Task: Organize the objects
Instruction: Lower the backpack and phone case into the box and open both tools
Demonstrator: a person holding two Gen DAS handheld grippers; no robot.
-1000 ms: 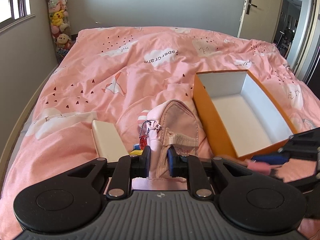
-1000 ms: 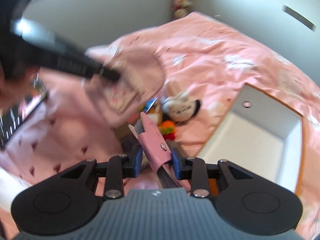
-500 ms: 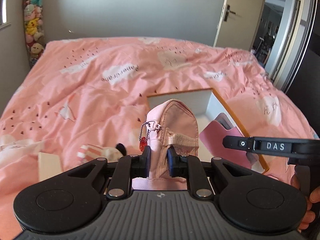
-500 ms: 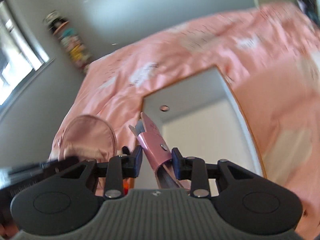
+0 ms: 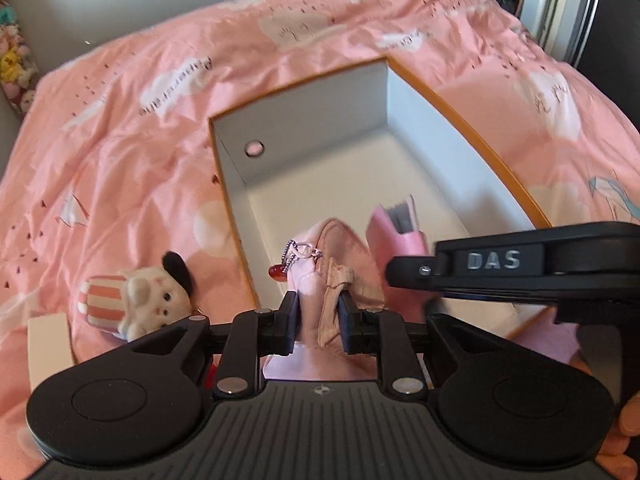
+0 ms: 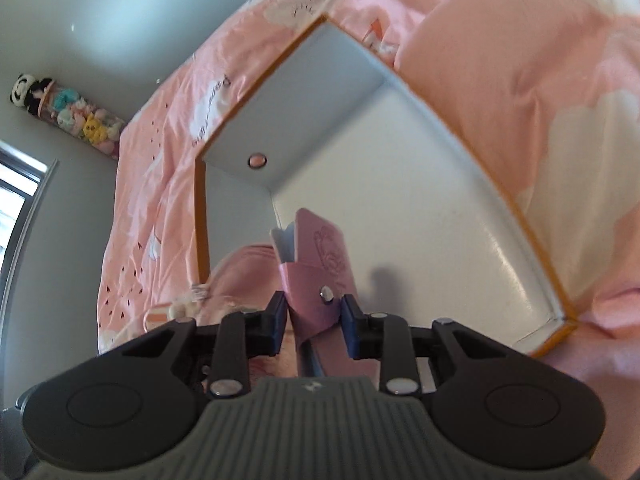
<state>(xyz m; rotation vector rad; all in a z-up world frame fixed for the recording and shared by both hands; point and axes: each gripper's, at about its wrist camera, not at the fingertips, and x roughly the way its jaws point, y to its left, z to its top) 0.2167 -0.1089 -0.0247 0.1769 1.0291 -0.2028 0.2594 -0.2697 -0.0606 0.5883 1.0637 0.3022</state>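
My left gripper point(image 5: 318, 322) is shut on a small pink pouch point(image 5: 340, 256) with a red charm on a bead chain, held over the near end of the open orange box point(image 5: 472, 128) with a white inside. My right gripper point(image 6: 313, 322) is shut on a pink snap case point(image 6: 320, 264) and holds it tilted above the box floor point(image 6: 420, 216). The case point(image 5: 396, 232) and the right gripper's black arm point(image 5: 500, 264) show in the left wrist view, just right of the pouch. The pouch point(image 6: 244, 272) shows left of the case in the right wrist view.
The box lies on a bed with a pink duvet point(image 5: 140, 120). A plush toy with a black ear point(image 5: 148, 296) lies left of the box, with a cream block point(image 5: 48, 340) beside it. A tube of soft toys point(image 6: 68, 116) stands in the room's corner.
Both grippers have moved forward and down over the box with their objects still held. The box now fills the middle of both views.
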